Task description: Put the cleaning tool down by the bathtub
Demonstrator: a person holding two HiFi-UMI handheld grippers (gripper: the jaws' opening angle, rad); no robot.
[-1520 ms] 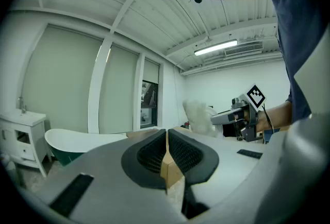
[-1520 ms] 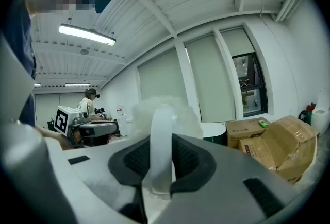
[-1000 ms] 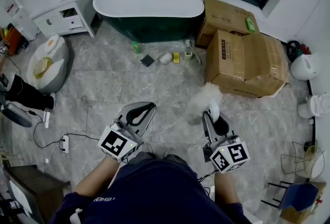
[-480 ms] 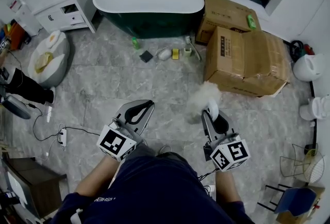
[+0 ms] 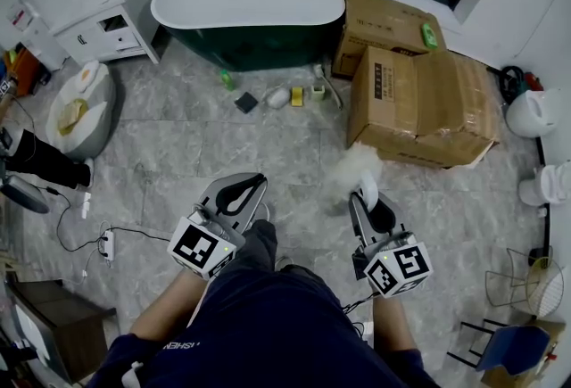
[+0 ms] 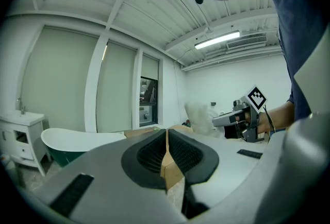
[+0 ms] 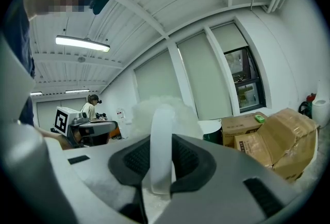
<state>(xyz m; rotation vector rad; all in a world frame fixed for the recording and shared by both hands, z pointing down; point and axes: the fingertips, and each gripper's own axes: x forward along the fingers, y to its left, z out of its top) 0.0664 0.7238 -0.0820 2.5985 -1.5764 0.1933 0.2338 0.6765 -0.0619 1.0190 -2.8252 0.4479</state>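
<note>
We are holding the cleaning tool, a fluffy white duster [image 5: 353, 170], in the right gripper [image 5: 367, 195], whose jaws are clenched on its slim white handle with the fluffy head sticking out just past the tips. The left gripper [image 5: 247, 189] is pinched closed with nothing between its pads. The green bathtub [image 5: 250, 7] lies well ahead of both grippers, so letting go now would drop the duster far short of it. The grip is on a narrow, smooth handle, so we judge it could swivel or slide out as we walk. On the floor beside the tub, ahead of the left gripper, sit a green bottle [image 5: 229, 79], a dark square pad [image 5: 246, 102] and a few small bits. A careless set-down could knock them over or leave the duster on top of them. The cardboard boxes [image 5: 428, 101] crowd the way just ahead and to the right of the right gripper, and the fluffy head might brush them. A power strip [image 5: 107, 245] and its cable lie out to the left of the left gripper, a trip risk if we drift that way. Compared with a second ago, the tub, the boxes and the floor clutter have slid slightly up and left in the head view. A dark trouser knee [image 5: 260, 243] now shows between the grippers, and both grippers keep their places and their closure.
</note>
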